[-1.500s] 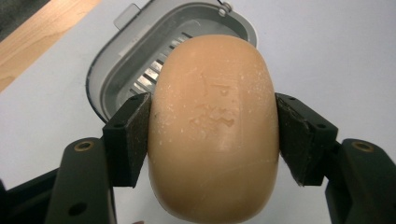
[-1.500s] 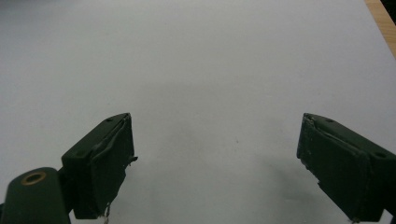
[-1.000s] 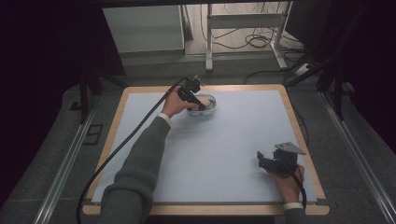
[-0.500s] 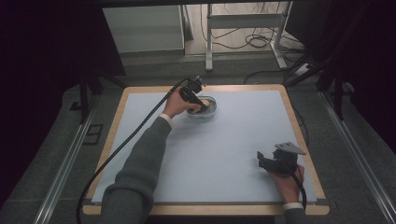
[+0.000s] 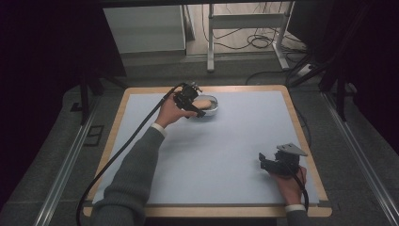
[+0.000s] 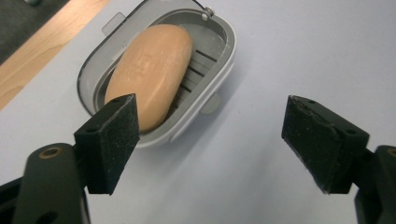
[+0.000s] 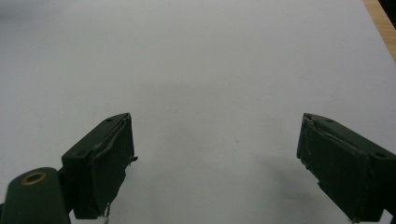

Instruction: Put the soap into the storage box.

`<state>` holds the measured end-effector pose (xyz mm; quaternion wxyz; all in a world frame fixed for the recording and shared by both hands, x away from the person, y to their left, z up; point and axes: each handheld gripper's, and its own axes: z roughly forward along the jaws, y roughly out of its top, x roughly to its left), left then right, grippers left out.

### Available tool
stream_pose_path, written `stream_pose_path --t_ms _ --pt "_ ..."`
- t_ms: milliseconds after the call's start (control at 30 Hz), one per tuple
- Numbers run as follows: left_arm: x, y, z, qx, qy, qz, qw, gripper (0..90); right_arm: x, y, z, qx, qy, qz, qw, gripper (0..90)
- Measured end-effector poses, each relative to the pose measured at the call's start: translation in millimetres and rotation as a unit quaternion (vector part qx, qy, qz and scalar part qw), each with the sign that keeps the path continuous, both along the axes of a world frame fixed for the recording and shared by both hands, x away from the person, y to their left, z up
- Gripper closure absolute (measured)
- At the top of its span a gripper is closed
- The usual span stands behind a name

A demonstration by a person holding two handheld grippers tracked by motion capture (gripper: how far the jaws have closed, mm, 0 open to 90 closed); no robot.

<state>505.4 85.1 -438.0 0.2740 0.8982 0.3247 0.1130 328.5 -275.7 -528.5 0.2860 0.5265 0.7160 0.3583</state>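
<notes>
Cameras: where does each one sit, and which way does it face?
High view: fixed above the near edge of the table, facing forward and down; both forearms, the left gripper and the right gripper show.
Left gripper view: rides the left gripper, looking down along its open jaws, which have just been opening with nothing between them, at the soap in its dish.
Right gripper view: rides the right gripper, looking past its open jaws at bare mat.
Shared: high and left gripper views both show soap and dish.
</notes>
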Motion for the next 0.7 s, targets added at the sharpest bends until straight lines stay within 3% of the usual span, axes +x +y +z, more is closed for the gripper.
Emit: stream_pose_path --t_ms 367,467,500,533,633,700 --pt "-66.0 28.5 -7.3 -0.028 -0.044 0.008 0.9986 17.4 0.0 0.3 0.0 -0.003 0.0 0.001 1.0 11.2" --pt "-84.9 38.0 -14.0 -0.033 -0.055 0.01 0.9979 16.9 -0.1 0.4 0.0 -0.004 0.0 0.0 1.0 11.2" --pt "-97.4 45.6 -20.5 -0.046 -0.058 0.012 0.9971 16.6 -0.2 0.4 0.0 -0.004 0.0 0.0 1.0 11.2" --pt "-97.4 45.6 -20.5 -0.046 -0.058 0.012 0.9971 16.6 -0.2 0.6 0.0 -0.003 -0.001 -0.001 1.0 11.2" --pt "-121.6 64.2 -34.5 -0.061 -0.06 0.023 0.996 16.8 -0.5 0.6 0.0 -0.003 -0.003 -0.001 1.0 11.2" --pt "-127.1 69.3 -37.8 -0.063 -0.061 0.027 0.9957 16.8 -0.5 0.6 0.1 -0.002 -0.003 -0.001 1.0 11.2"
